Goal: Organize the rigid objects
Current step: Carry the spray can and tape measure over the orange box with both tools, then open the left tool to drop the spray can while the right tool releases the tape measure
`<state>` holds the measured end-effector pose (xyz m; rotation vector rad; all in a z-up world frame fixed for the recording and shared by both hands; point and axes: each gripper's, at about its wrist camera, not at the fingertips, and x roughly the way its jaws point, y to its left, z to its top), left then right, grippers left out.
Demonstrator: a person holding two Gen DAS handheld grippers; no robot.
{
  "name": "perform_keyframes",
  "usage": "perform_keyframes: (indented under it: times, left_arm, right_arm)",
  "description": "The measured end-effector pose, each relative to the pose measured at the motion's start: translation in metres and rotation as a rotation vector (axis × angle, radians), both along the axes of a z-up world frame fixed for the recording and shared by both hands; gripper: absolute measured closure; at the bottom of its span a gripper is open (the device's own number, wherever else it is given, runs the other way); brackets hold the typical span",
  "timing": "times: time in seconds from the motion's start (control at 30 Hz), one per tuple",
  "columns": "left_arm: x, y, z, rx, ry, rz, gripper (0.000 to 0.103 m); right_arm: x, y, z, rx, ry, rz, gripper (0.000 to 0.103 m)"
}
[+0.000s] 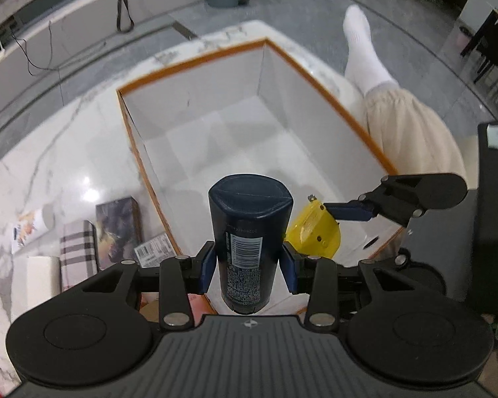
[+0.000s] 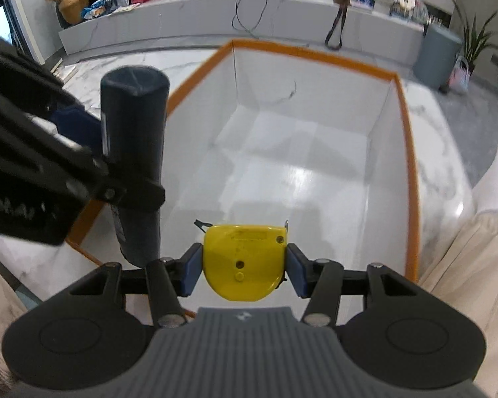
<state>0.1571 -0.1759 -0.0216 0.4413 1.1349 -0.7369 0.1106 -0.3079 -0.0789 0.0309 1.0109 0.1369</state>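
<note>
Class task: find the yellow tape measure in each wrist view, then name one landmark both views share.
Left wrist view: yellow tape measure, right of centre, beside the dark bottle.
Right wrist view: tape measure, bottom centre, between the right gripper's fingers.
Shared landmark: the orange-rimmed white box.

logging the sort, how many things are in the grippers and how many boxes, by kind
dark blue bottle, in the left gripper: 1
yellow tape measure, in the right gripper: 1
white box with an orange rim, nothing visible inside: 1
total: 3
</note>
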Motion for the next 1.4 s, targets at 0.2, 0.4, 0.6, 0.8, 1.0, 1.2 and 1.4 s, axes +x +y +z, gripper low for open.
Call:
perform_keyframes:
  times: [0.2,0.4,0.6,0.8,1.0,1.2,1.4]
  left_arm:
    - [0.003,-0.006,-0.019,0.043,0.043,-0.003,0.056]
    - [0.005,-0.004,-0.028,0.059,0.073,0.01,0.056]
    - [-0.003,-0.004,-0.024,0.065,0.068,0.002,0.056]
    - [-0.003,-0.004,-0.024,0.065,0.065,0.012,0.056]
    - [-0.003,-0.003,-0.02,0.06,0.04,0.019,0.046]
    - [-0.003,0.004,-0.007,-0.001,0.001,0.044,0.044]
    - [0.003,0.017,0.009,-0.069,-0.067,0.096,0.045]
  right_arm:
    - [0.013,-0.01,-0.01,0.067,0.059,-0.026,0.049]
    - [0.015,-0.011,-0.013,0.099,0.061,-0.037,0.05]
    - [0.011,-0.009,-0.012,0.084,0.06,-0.034,0.05]
    - [0.007,-0.011,-0.008,0.059,0.045,-0.054,0.048]
    - [0.006,-0.012,-0.007,0.06,0.035,-0.068,0.049]
    - [0.007,-0.011,-0.004,0.078,0.006,-0.088,0.058]
    - [0.017,0.002,0.002,0.102,-0.021,-0.064,0.063]
